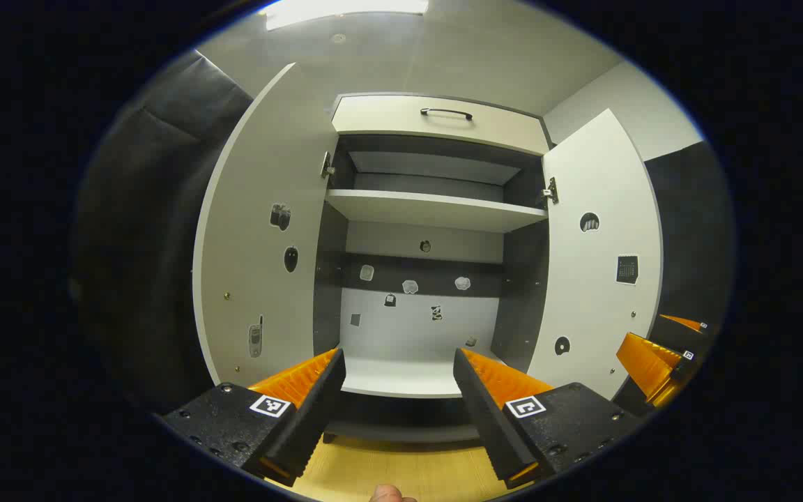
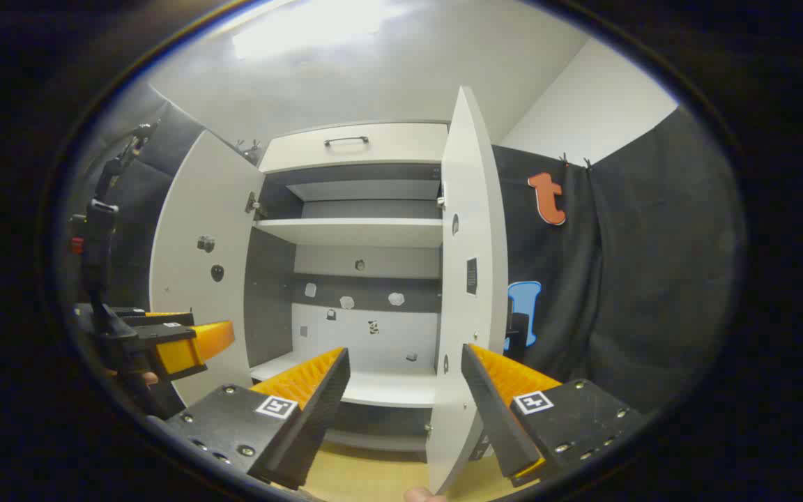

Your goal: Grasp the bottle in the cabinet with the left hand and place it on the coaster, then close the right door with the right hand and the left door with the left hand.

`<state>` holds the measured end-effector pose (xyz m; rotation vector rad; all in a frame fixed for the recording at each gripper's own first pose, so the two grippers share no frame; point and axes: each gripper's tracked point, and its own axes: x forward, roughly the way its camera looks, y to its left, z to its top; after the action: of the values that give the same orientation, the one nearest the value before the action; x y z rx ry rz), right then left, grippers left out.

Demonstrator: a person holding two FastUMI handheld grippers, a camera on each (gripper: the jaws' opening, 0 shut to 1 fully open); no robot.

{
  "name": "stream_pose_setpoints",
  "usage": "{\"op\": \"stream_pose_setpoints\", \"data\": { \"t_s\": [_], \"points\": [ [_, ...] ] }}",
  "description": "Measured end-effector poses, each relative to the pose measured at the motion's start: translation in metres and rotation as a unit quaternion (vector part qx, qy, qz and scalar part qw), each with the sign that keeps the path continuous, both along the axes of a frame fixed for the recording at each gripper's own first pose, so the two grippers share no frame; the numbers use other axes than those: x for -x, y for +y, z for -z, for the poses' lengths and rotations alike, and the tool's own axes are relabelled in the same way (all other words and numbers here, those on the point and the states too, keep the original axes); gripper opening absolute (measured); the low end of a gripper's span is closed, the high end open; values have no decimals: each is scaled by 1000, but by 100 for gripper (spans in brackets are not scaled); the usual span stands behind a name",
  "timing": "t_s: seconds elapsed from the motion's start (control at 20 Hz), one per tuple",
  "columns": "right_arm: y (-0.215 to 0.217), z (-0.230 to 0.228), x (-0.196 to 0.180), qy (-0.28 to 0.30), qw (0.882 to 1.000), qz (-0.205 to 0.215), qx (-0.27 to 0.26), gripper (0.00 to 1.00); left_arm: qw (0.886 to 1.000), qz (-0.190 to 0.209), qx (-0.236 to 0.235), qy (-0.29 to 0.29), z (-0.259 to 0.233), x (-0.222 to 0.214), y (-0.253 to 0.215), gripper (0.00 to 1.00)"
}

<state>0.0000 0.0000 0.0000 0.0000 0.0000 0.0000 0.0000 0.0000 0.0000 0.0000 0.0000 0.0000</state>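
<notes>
The cabinet stands with both doors swung out. The left gripper faces its lower shelf, fingers wide apart, holding nothing. The right gripper, equally spread and empty, seemingly straddles the right door edge without touching.

Both the left claw and right claw are showing 2 ribbed wedge fingers, screwed blocks behind wearing square markers.

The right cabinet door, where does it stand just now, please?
In the right gripper view, the white right cabinet door stands open, edge-on between the right gripper fingers.
</notes>
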Motion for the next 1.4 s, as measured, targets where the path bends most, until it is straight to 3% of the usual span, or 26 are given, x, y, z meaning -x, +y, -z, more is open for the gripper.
{"op": "stream_pose_setpoints", "data": {
  "t_s": [0.85,0.9,0.95,1.1,1.4],
  "points": [
    [0,3,-1,3,1000,-3,10,96,1000,-11,-3,3,1,8,2,96],
    [-1,4,-1,3,1000,-4,10,93,1000,-12,-4,2,1,8,2,96],
    [0,4,-1,4,1000,-6,11,96,1000,-12,-4,2,1,9,2,96],
    [-1,5,-1,4,1000,-7,15,93,1000,-14,-3,4,2,8,1,96],
    [-2,5,0,3,1000,-6,15,97,1000,-2,-6,18,20,4,-3,96]
  ]
}}
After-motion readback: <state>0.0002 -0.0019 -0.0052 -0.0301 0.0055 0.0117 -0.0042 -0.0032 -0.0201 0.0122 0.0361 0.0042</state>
